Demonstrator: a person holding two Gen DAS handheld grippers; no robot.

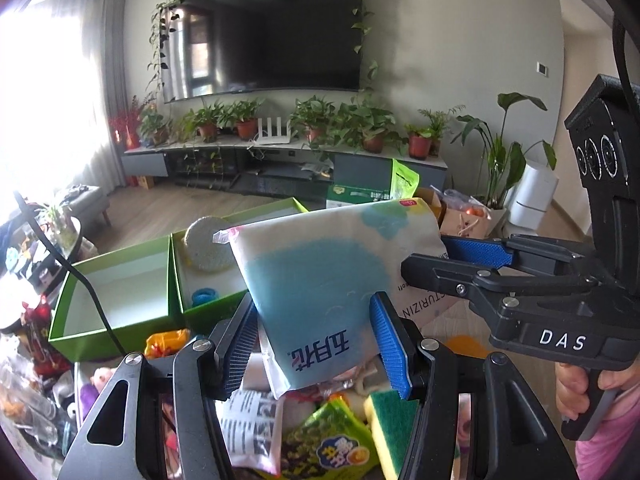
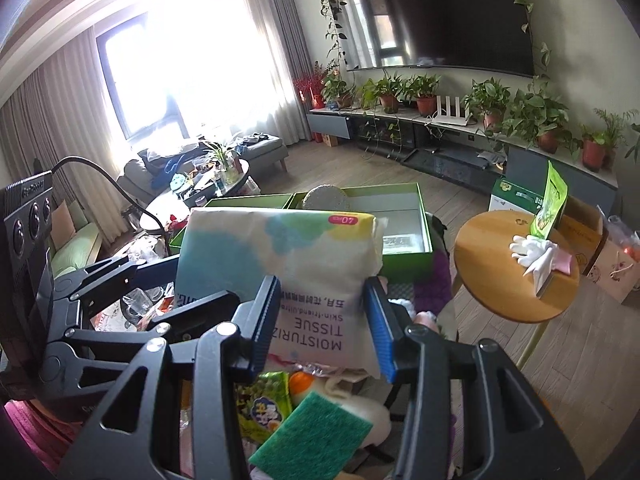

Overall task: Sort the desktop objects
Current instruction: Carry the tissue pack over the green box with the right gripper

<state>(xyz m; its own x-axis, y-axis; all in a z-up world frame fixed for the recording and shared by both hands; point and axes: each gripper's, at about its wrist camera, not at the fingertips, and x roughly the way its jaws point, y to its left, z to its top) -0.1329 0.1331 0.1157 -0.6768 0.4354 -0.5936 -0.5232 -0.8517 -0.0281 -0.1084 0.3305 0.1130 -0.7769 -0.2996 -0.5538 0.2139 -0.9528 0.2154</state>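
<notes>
We see a tissue pack [image 1: 320,280] printed white with soft sky-blue patches, a small yellow blot and a pink corner tag, its lettering dark blue-grey. The left gripper [image 1: 316,344] is black, with ribbed blue pads [image 1: 390,344] at its fingers; the right gripper [image 2: 324,324] shows the same black frame and blue ribbing. Beyond the fingers, two boxes [image 1: 120,280] are bright green outside and white inside, one holding a speckled grey-white disc [image 1: 206,246] and a turquoise ring [image 1: 204,296]. Below the fingers lie a green-and-yellow sponge [image 2: 316,436] and a green snack packet [image 2: 264,406] with yellow and blue print. To the right gripper's right, a round table [image 2: 492,296] is honey-brown wood.
</notes>
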